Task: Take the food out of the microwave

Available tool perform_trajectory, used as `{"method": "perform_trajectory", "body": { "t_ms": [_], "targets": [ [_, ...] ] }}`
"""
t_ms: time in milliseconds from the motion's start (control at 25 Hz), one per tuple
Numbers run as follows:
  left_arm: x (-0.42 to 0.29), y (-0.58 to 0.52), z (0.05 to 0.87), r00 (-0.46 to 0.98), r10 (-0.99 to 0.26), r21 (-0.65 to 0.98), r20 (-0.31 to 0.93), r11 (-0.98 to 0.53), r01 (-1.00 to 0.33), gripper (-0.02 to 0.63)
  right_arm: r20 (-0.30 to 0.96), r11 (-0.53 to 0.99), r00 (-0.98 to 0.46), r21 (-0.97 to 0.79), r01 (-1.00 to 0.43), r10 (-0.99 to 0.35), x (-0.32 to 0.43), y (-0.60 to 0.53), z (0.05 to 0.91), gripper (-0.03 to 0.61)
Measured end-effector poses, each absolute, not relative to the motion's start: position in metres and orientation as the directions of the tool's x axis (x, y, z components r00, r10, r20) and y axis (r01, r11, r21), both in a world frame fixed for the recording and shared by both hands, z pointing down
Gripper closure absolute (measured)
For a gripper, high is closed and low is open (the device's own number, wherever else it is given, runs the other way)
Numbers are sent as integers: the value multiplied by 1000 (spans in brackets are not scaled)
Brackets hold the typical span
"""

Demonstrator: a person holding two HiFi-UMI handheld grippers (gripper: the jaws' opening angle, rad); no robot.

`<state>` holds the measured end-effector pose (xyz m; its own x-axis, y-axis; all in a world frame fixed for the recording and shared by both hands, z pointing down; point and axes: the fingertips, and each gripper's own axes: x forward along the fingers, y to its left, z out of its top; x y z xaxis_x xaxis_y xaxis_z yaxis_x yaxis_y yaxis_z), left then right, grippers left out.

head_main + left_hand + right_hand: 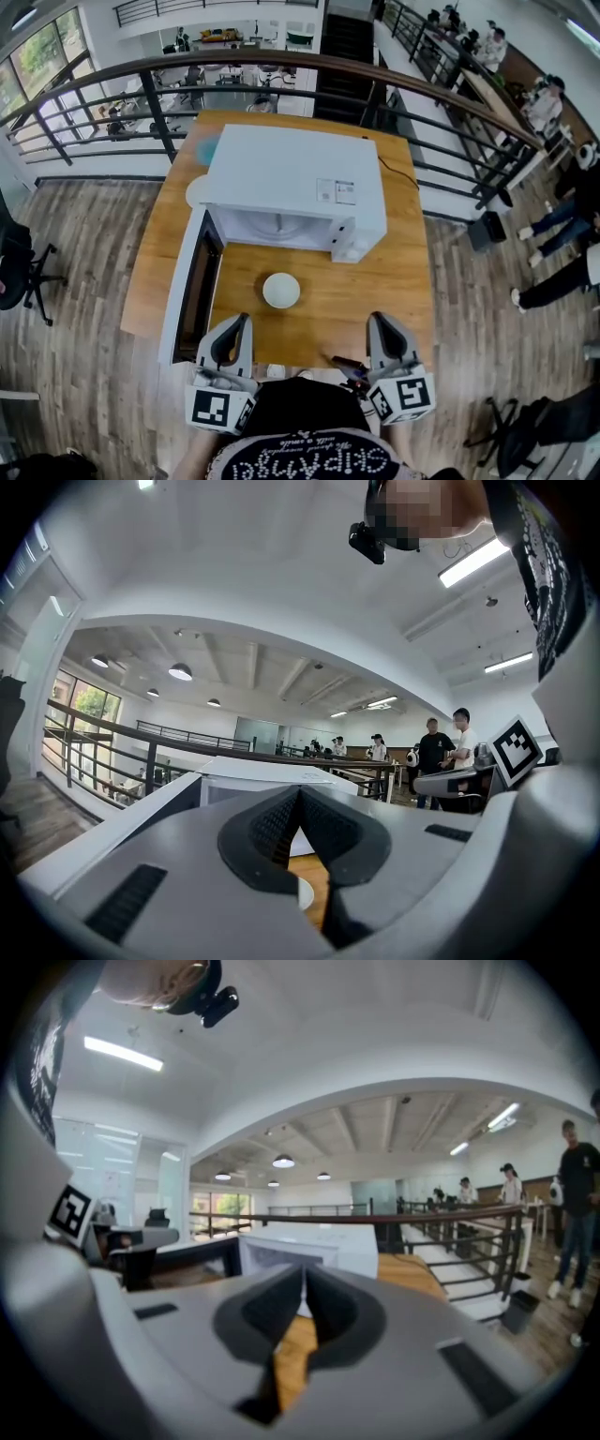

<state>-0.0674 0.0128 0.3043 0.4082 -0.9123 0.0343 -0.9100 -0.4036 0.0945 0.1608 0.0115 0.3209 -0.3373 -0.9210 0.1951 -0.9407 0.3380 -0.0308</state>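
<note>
A white microwave stands on the wooden table, its door swung wide open to the left. A white round bowl sits on the table in front of the open cavity. My left gripper is at the table's near edge, left of the bowl, jaws shut and empty. My right gripper is at the near edge to the bowl's right, also shut and empty. In the left gripper view the microwave lies ahead past the closed pads. The right gripper view shows the microwave beyond its closed pads.
A pale round plate lies beside the microwave's left side. A metal railing runs behind the table, with a lower floor beyond. People stand at the right. An office chair is at the left.
</note>
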Motion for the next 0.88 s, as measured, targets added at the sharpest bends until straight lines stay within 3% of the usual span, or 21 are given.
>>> {"method": "perform_trajectory", "body": {
  "t_ms": [400,880],
  "targets": [
    [-78,2,306,413,-910,45,35,-412,-910,583,194,285,-279,-1,-959,-940,169,13,321,541],
    [-67,9,324,446,-888,108,109,-436,-894,581,230,304,-291,20,-953,-929,161,18,330,541]
  ]
}}
